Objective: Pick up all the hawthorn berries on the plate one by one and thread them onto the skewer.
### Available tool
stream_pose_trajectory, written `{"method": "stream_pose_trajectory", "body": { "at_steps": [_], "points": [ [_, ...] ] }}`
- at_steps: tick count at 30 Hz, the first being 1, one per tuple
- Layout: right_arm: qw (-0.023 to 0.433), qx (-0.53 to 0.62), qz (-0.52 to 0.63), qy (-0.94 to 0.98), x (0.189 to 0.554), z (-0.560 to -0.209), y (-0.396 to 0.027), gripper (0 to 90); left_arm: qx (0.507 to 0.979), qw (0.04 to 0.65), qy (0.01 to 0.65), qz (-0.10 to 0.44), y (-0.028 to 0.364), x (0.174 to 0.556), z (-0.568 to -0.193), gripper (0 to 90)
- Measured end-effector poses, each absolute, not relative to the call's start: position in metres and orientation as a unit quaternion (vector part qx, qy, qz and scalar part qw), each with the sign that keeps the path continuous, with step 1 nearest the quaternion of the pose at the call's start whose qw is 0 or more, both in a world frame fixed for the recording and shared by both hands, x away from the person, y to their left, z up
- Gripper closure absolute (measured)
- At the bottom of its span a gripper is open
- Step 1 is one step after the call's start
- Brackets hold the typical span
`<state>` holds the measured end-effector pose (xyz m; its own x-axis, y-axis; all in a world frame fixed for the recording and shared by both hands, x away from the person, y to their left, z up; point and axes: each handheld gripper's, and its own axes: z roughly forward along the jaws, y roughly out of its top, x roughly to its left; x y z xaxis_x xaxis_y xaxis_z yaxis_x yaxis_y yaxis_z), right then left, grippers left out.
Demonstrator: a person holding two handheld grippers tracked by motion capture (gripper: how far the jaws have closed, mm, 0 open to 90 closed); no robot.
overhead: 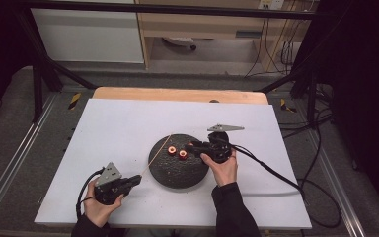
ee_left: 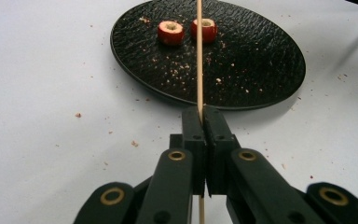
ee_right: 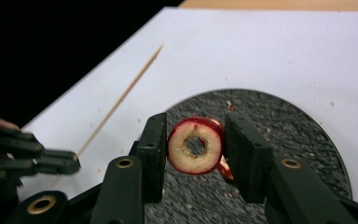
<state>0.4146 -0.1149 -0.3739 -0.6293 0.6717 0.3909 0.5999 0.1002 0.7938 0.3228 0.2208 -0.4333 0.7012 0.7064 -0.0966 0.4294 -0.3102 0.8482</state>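
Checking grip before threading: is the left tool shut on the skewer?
Shut: the left tool has its jaws pressed together on the skewer.

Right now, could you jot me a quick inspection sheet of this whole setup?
Surface: white sheet on a wooden table, crumbs scattered.
Job's things: black plate; two cored red fruit rings; thin wooden skewer.
Clutter: crumbs on the plate and sheet.
Grippers: left gripper shut on the skewer; right gripper has its jaws around one ring, seemingly gripping it.
Cables: a black cable trails from each gripper.
Surroundings: black frame, grey floor, cabinet behind.
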Motion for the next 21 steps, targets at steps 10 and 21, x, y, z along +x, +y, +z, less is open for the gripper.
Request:
{"method": "stream_pose_trajectory", "body": {
  "at_steps": [10, 21],
  "points": [
    [0.03, 0.455, 0.584, 0.672, 0.413, -0.381, -0.112, 61.2, 0.789, 0.47, 0.365, 0.155, 0.218, 0.322, -0.435, 88.3],
    [0.048, 0.469, 0.636, 0.611, 0.415, -0.385, -0.104, 61.3, 0.784, 0.472, 0.371, 0.156, 0.216, 0.321, -0.437, 88.3]
  ]
}}
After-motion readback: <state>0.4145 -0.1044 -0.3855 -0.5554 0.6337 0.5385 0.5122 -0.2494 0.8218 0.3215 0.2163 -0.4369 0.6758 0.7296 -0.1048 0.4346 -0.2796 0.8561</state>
